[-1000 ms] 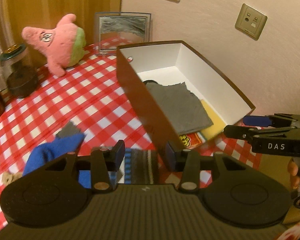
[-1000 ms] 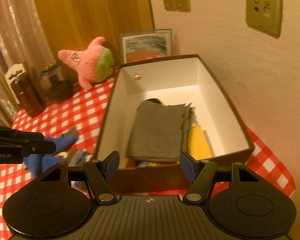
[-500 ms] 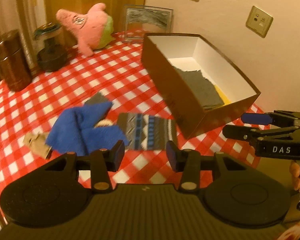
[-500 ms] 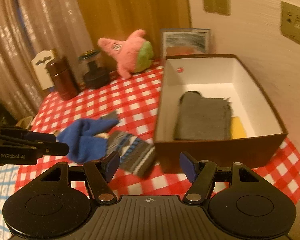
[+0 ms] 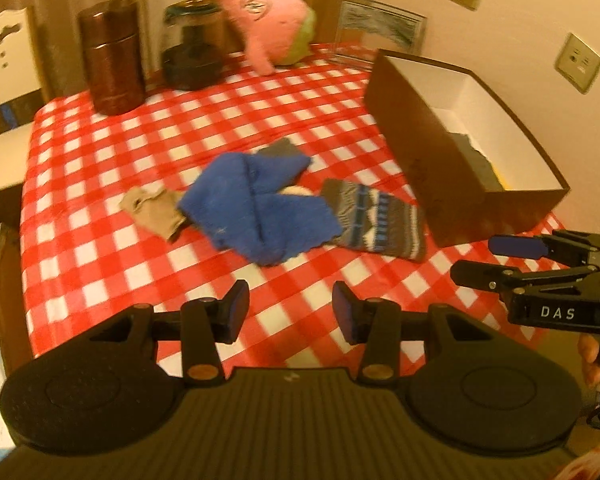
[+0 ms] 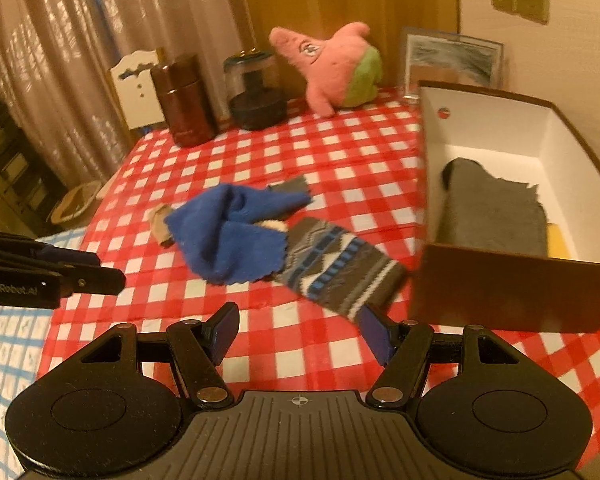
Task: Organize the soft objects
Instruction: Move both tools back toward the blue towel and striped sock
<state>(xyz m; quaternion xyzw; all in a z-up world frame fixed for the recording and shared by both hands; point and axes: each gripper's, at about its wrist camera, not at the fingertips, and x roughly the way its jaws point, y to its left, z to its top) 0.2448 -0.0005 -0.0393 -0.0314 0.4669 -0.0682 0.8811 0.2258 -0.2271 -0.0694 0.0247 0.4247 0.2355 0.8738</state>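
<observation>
- Bare checked tablecloth (image 5: pixel 300 280) is lying open between my grippers and the sock pile (image 5: pixel 268 208).
- The brown box (image 6: pixel 512 292) is walling off my right.
- Canister (image 5: pixel 114 56), jar (image 5: pixel 192 52) and pink plush (image 5: pixel 276 36) are crowding the far edge.

"DAS" on right tongs (image 5: pixel 496 260), "GenRobot.AI" on left tongs (image 6: pixel 96 268)

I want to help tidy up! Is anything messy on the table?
Yes. A blue cloth, a patterned sock and a beige sock lie in a crumpled, overlapping heap on the checkered tablecloth, outside the brown box.
</observation>
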